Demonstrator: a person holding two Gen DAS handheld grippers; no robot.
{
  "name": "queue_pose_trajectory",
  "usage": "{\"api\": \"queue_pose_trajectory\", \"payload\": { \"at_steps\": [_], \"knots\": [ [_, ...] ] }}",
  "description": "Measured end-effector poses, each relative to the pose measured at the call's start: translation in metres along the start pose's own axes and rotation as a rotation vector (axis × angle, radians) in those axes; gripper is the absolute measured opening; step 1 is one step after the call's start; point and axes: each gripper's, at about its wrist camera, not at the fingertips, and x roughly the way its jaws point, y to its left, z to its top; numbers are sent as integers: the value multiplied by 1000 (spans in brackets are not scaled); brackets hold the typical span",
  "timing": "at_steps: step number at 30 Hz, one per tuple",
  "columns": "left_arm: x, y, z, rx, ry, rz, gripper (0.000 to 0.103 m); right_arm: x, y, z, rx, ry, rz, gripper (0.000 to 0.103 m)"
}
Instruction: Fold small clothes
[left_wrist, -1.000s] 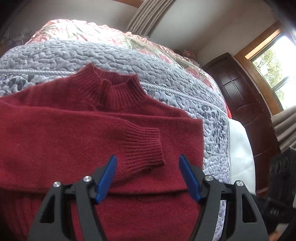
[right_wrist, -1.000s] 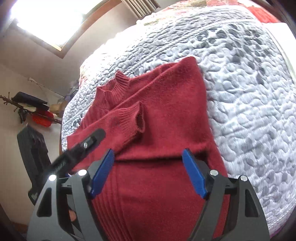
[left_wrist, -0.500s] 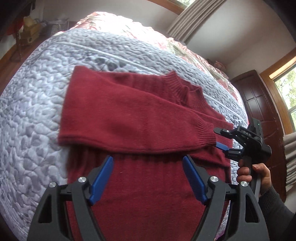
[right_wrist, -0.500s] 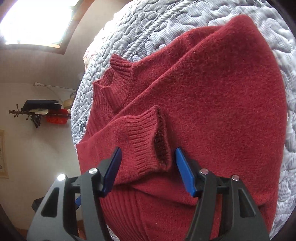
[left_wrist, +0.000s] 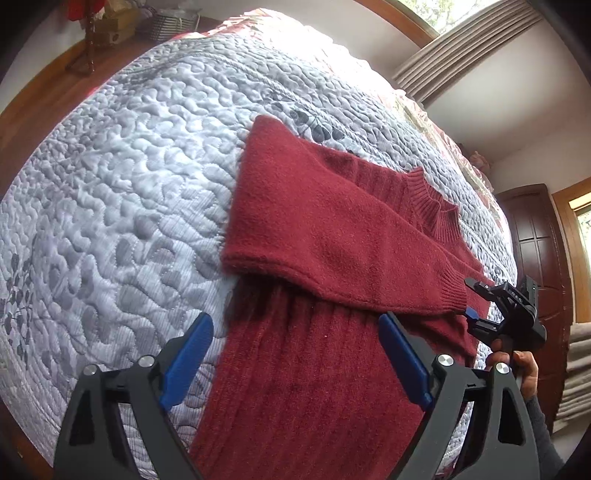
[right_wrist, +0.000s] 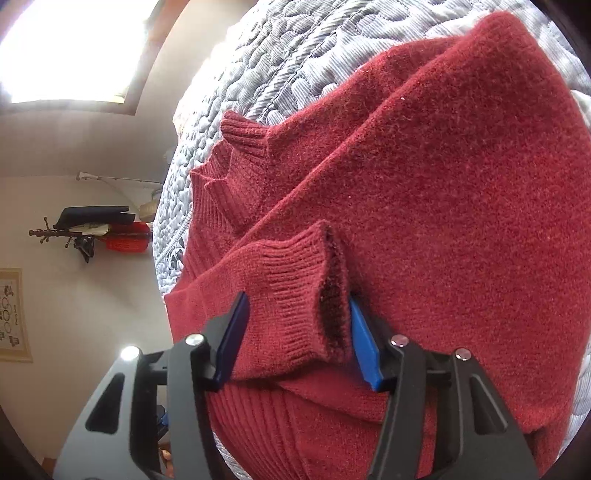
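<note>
A red sweater (left_wrist: 332, 236) lies flat on a grey quilted bedspread (left_wrist: 110, 177), nearer its right edge, one sleeve (left_wrist: 343, 251) folded across the chest. At left, the left gripper (left_wrist: 295, 354) hovers above the ribbed lower body, jaws spread wide and holding nothing. At right, the right gripper (right_wrist: 295, 339) brackets the sleeve's ribbed cuff (right_wrist: 295, 295), its blue pads at either side of the knit; whether they pinch it cannot be told. The sleeve-folding step appears to be in hand. Next, the cuff likely needs settling flat on the chest, then the hem should be brought up toward the collar (left_wrist: 432, 206).
</note>
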Motion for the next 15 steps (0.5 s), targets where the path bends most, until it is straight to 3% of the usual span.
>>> {"api": "queue_pose_trajectory", "payload": {
  "at_steps": [2, 5, 15],
  "knots": [
    [-1, 4, 1, -5, 2, 12, 91, 1, -3, 1, 4, 3, 4, 35],
    [-3, 12, 2, -35, -1, 14, 91, 1, -4, 2, -3, 3, -6, 7],
    [-7, 14, -1, -54, -4, 19, 91, -29, 14, -1, -82, -51, -18, 6]
  ]
}}
